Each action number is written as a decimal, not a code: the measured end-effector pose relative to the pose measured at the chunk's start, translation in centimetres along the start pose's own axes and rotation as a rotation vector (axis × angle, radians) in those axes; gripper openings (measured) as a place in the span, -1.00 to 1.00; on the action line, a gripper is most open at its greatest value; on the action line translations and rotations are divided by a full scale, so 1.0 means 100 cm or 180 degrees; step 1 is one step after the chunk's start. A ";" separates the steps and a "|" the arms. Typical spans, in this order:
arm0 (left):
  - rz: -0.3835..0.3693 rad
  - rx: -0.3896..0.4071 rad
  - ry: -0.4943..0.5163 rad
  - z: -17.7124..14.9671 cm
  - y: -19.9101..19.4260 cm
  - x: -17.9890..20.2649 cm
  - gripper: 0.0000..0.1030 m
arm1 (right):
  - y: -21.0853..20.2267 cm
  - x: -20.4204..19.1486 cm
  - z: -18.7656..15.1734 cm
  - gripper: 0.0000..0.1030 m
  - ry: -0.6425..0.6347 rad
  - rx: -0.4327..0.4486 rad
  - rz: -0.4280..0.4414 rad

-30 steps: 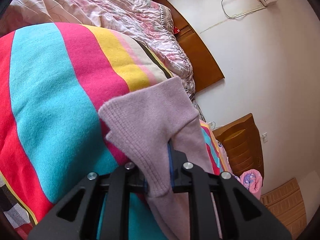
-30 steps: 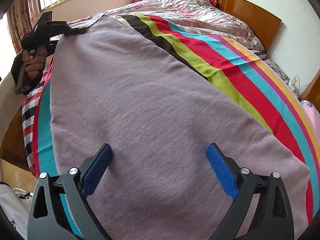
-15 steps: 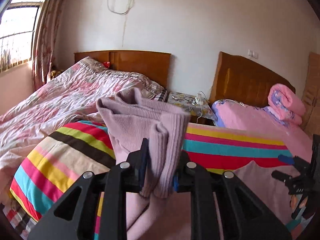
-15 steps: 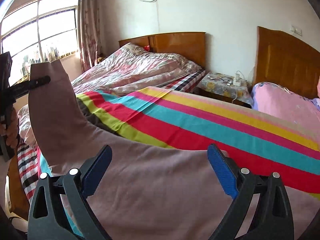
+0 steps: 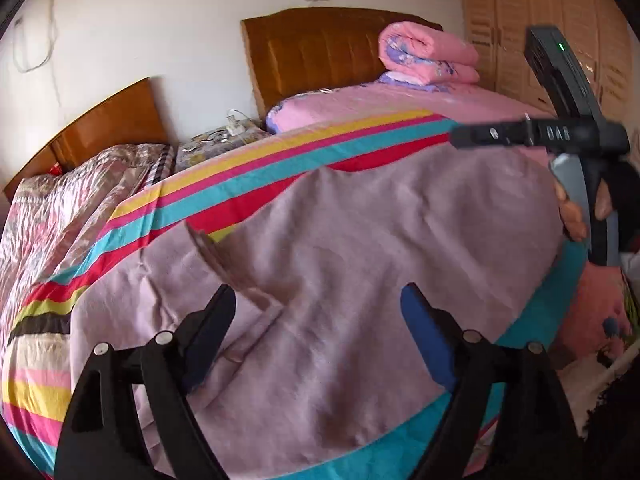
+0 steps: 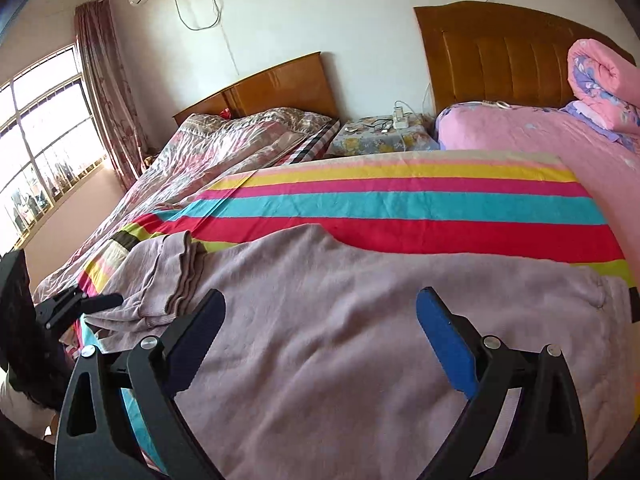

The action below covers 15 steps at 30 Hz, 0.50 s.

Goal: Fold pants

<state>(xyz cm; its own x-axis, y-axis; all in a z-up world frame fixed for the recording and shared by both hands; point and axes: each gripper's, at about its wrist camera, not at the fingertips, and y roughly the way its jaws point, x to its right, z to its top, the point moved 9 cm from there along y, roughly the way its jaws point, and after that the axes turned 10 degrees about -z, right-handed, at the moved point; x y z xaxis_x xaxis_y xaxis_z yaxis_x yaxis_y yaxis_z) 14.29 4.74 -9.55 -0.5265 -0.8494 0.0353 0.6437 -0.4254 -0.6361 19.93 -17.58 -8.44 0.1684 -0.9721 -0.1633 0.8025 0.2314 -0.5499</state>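
The mauve knit pants [image 5: 360, 264] lie spread on the striped blanket [image 5: 280, 152], with a ribbed cuff folded back onto the cloth [image 5: 224, 256]. My left gripper [image 5: 318, 304] is open and empty just above the pants. My right gripper [image 6: 320, 312] is open and empty over the pants [image 6: 360, 320]. The folded cuff end [image 6: 176, 276] lies at the left in the right wrist view. The right gripper also shows at the right edge of the left wrist view [image 5: 460, 138], and the left one shows at the left edge of the right wrist view [image 6: 96, 302].
A floral quilt [image 6: 208, 148] covers the far left bed. A bedside table [image 6: 380, 136] with chargers stands between two wooden headboards. A rolled pink quilt [image 5: 428, 56] lies on the pink bed [image 6: 540, 148]. A window [image 6: 36, 136] is at the left.
My left gripper has let go of the pants leg it was holding up; the leg now lies folded on the rest of the pants. Both grippers now hover low over the cloth.
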 end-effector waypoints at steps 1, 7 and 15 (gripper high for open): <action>0.0148 0.0111 -0.0288 0.001 -0.013 -0.029 0.69 | 0.003 -0.018 -0.008 0.72 0.0007 -0.0061 0.0163; 0.0955 0.0269 -0.1380 -0.060 -0.077 -0.154 0.71 | 0.053 -0.131 -0.044 0.52 -0.0040 -0.0839 0.1237; 0.0962 -0.0015 -0.1651 -0.141 -0.091 -0.161 0.72 | 0.119 -0.189 -0.048 0.49 0.0067 -0.1394 0.1370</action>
<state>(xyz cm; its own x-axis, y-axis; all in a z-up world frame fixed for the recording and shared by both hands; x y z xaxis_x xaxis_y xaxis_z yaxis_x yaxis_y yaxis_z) 9.06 26.67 -15.17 0.0199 -0.9746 0.2231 0.7195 -0.1409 -0.6800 23.56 3.78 -15.85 0.4102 -0.7881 -0.4590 0.3546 0.6015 -0.7159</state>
